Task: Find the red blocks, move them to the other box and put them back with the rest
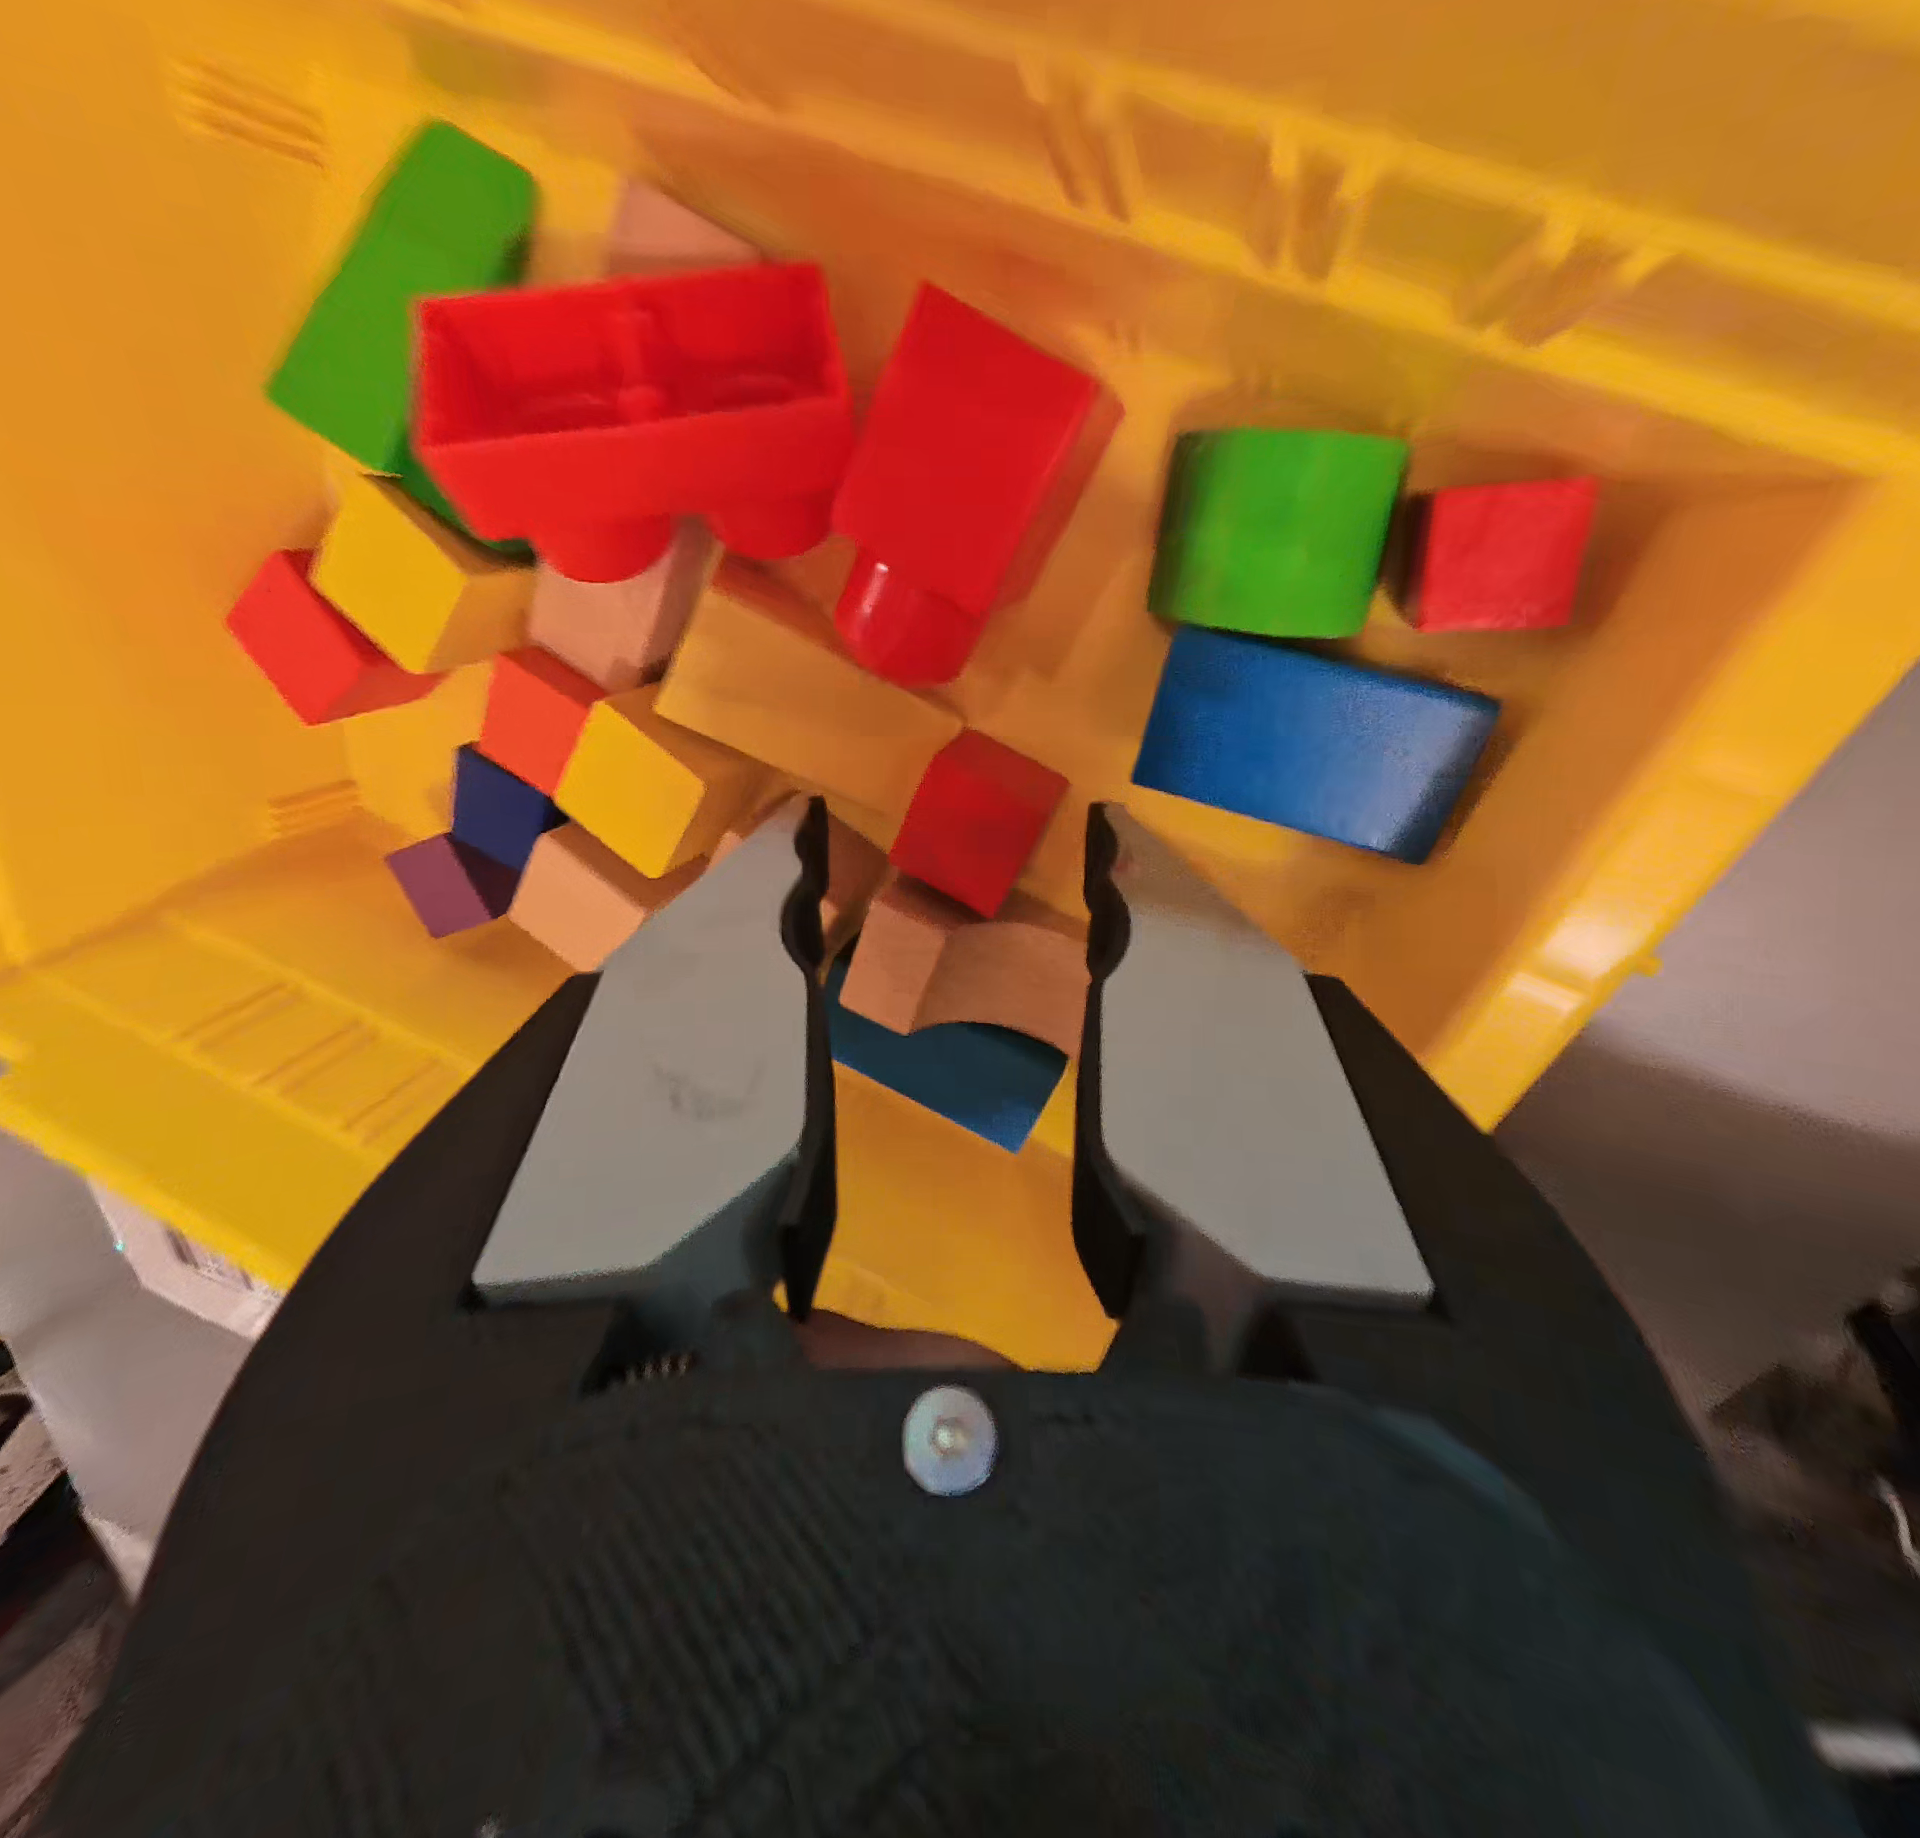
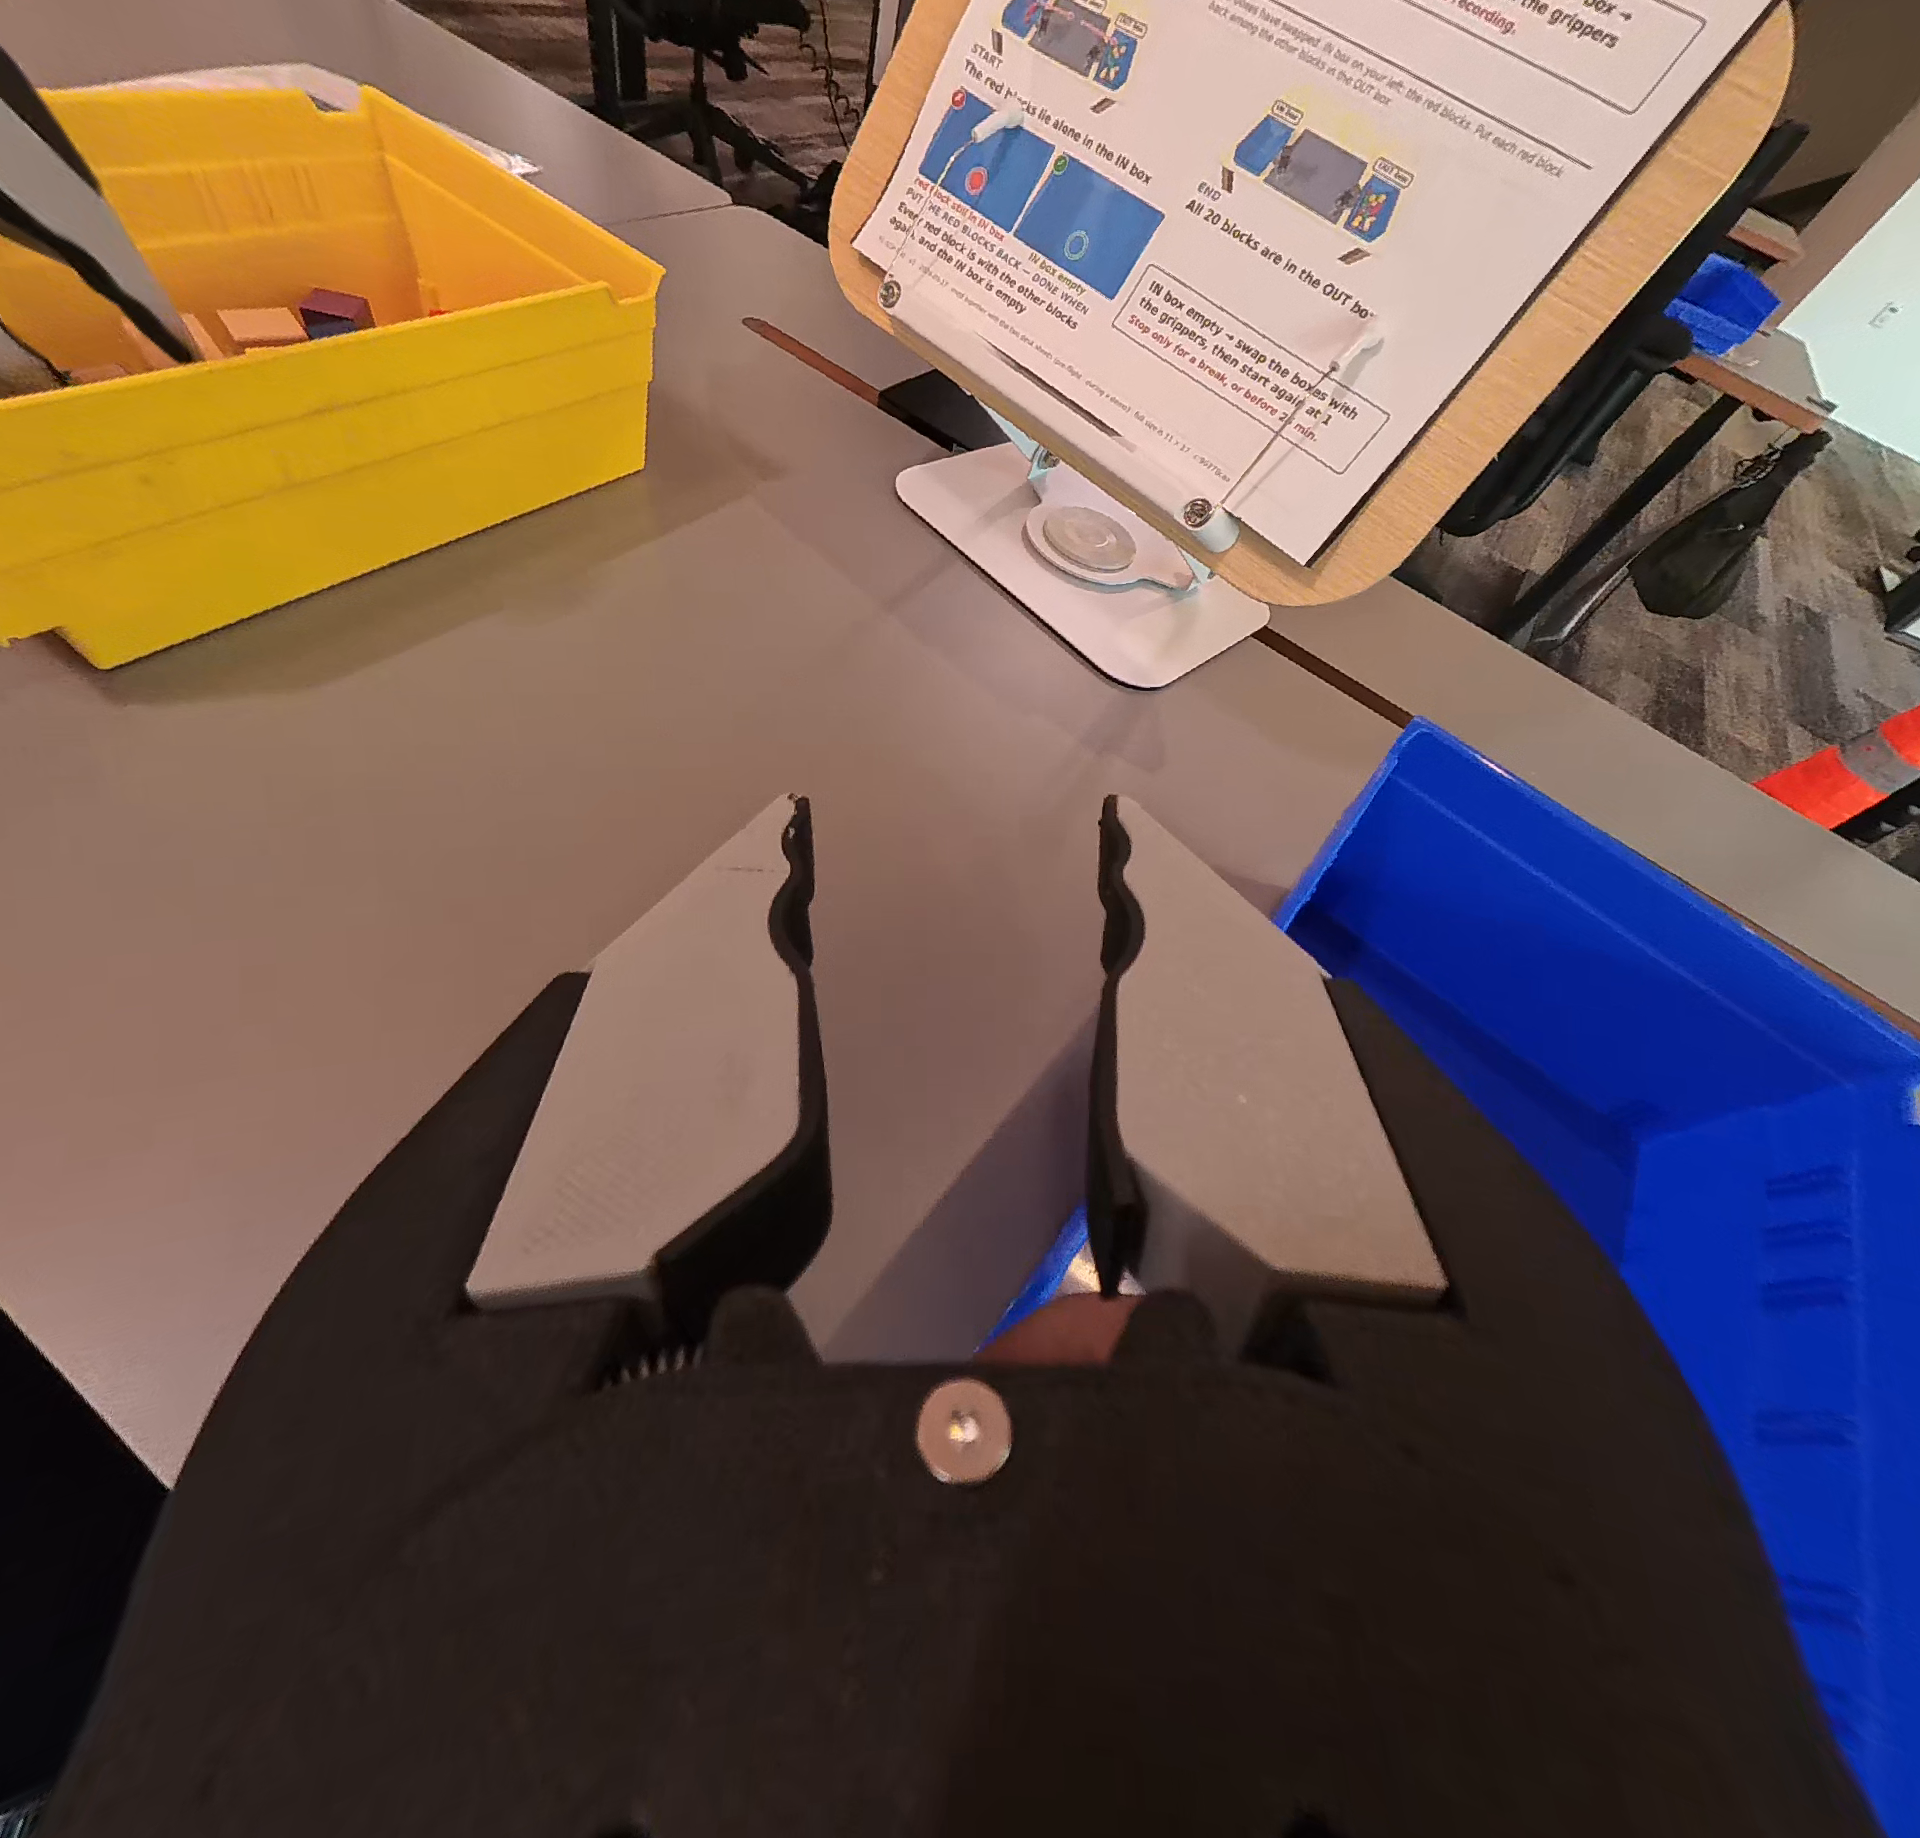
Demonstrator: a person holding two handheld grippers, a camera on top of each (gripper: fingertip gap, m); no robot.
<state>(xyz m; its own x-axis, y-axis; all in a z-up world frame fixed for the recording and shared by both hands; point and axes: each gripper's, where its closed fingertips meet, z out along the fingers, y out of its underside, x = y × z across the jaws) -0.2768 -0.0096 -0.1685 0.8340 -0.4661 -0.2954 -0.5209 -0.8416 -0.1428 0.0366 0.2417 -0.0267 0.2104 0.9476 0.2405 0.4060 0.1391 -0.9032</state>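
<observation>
In the left wrist view my left gripper [image 1: 951,817] is open and empty above the yellow box [image 1: 156,500], which holds mixed blocks. Red ones include a large hollow plastic brick [image 1: 634,417], a second plastic brick [image 1: 956,469], a wooden cube [image 1: 977,817] just between the fingertips, a cube [image 1: 1501,554] at the right and a block [image 1: 301,640] at the left. In the right wrist view my right gripper [image 2: 951,812] is open and empty over the grey table [image 2: 416,801], left of the blue box [image 2: 1621,1019]. The yellow box [image 2: 343,438] stands far left, with the left gripper's finger [image 2: 73,230] in it.
Green [image 1: 1273,531], blue [image 1: 1309,739], yellow [image 1: 416,583], purple [image 1: 442,889] and plain wood blocks [image 1: 894,967] lie among the red ones. A stand [image 2: 1101,562] with a printed instruction sheet [image 2: 1299,178] is at the table's far side. Chairs and floor lie beyond the edge.
</observation>
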